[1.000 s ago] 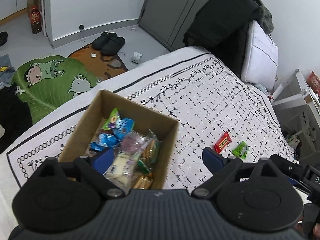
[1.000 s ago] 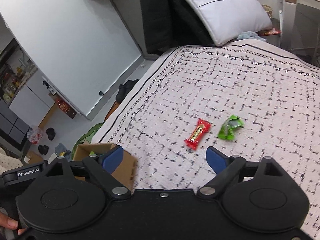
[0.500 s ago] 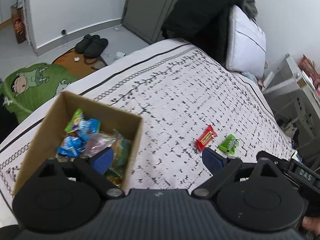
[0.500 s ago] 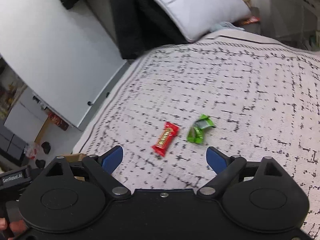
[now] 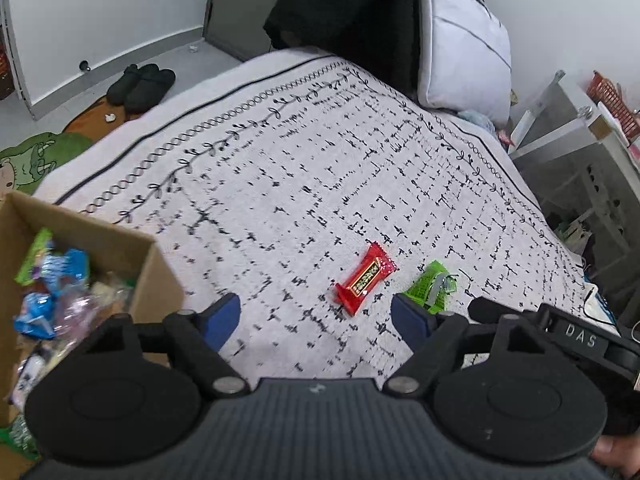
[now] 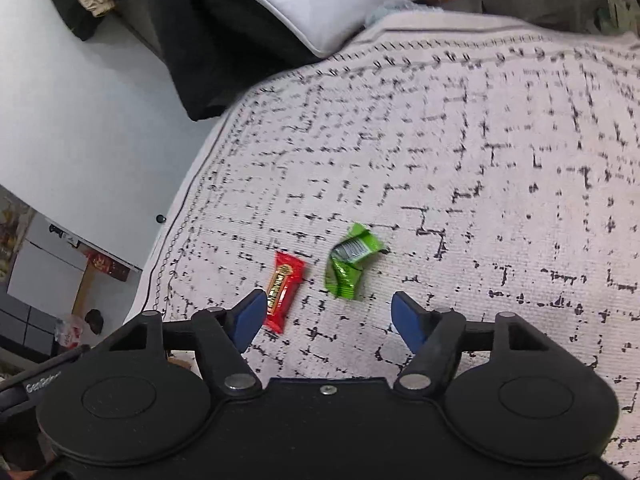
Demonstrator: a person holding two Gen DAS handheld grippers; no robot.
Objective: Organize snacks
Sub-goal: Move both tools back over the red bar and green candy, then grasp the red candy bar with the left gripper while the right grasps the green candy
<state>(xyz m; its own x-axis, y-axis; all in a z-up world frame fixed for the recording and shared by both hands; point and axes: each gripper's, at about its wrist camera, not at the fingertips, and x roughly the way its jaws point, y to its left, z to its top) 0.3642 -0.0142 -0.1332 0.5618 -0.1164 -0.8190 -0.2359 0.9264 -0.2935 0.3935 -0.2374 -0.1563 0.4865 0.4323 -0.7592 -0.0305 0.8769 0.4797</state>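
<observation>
The left gripper [image 5: 316, 316] hangs over the bed [image 5: 280, 168], jaws closing with nothing between them; the red snack bar [image 5: 365, 279] lies just ahead, its long axis slanting up to the right. The right gripper [image 6: 329, 316], marked "DAS" in the left wrist view, is also closing on nothing, with the green packet [image 6: 350, 261] crumpled just ahead, beside the red bar. A cardboard box [image 5: 158, 264] of snacks sits to the left. A pillow [image 5: 464, 40] and slippers [image 5: 140, 84] lie beyond.
</observation>
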